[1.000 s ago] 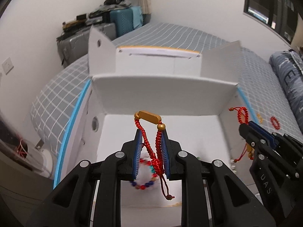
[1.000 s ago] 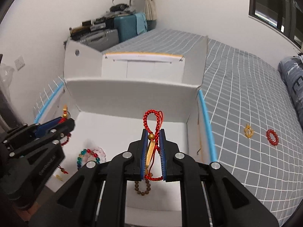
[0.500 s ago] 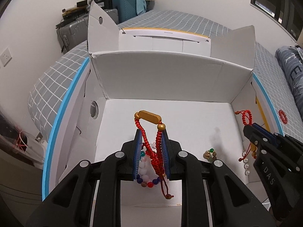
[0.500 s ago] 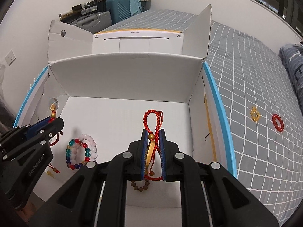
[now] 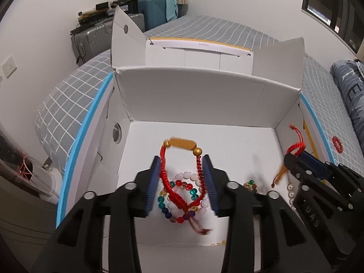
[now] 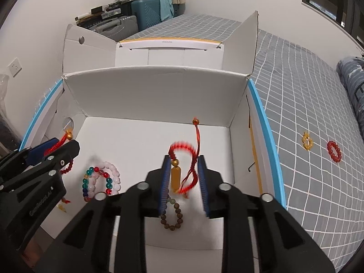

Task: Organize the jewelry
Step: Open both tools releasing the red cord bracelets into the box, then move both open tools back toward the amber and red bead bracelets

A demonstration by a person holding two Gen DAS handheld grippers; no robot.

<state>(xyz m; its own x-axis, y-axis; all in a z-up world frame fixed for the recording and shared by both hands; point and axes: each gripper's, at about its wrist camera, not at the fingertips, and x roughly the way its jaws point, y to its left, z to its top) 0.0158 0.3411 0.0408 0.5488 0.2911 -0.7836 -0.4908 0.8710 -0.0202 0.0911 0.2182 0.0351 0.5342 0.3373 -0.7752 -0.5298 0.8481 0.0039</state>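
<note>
Red braided bracelets [image 5: 182, 177] [image 6: 185, 163] over box [image 5: 204, 95]

Box [image 6: 147, 104] sits on the bed [image 6: 307, 91]; two loose bracelets [image 6: 334, 151] lie right of it.

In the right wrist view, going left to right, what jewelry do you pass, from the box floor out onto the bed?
Multicolored bead bracelet → brown bead bracelet → red cord bracelet between the right gripper's opening jaws → small yellow bracelet → red bead bracelet.
</note>
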